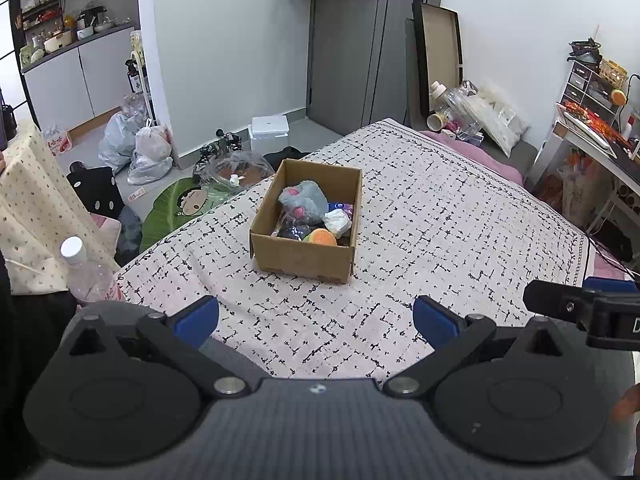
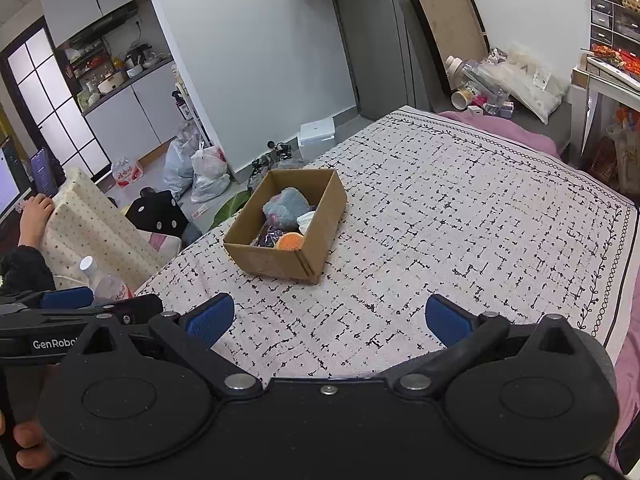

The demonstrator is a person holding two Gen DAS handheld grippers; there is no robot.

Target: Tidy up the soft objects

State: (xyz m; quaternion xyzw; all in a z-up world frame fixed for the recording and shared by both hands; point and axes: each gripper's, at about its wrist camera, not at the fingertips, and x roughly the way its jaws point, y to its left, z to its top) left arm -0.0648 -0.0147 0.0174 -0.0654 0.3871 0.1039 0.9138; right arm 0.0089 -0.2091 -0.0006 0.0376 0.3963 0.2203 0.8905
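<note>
A cardboard box [image 1: 298, 256] [image 2: 276, 260] stands on the patterned bedspread [image 1: 440, 220] [image 2: 460, 220]. In it lie a grey plush toy [image 1: 304, 200] [image 2: 290, 206], an orange soft ball [image 1: 320, 237] [image 2: 290, 241], a white crumpled item [image 1: 338, 222] [image 2: 306, 218] and a dark bag [image 1: 290, 230] [image 2: 270, 238]. My left gripper [image 1: 316, 320] is open and empty, held above the bed in front of the box. My right gripper [image 2: 330, 320] is open and empty, beside the left one. Each gripper shows at the edge of the other's view.
A plastic bottle [image 1: 86, 272] [image 2: 104, 280] stands at the bed's left edge beside a spotted cream cushion [image 1: 36, 216] [image 2: 96, 232]. Bags and clutter lie on the floor [image 1: 136, 152] beyond the bed. A desk [image 1: 600, 140] stands on the right.
</note>
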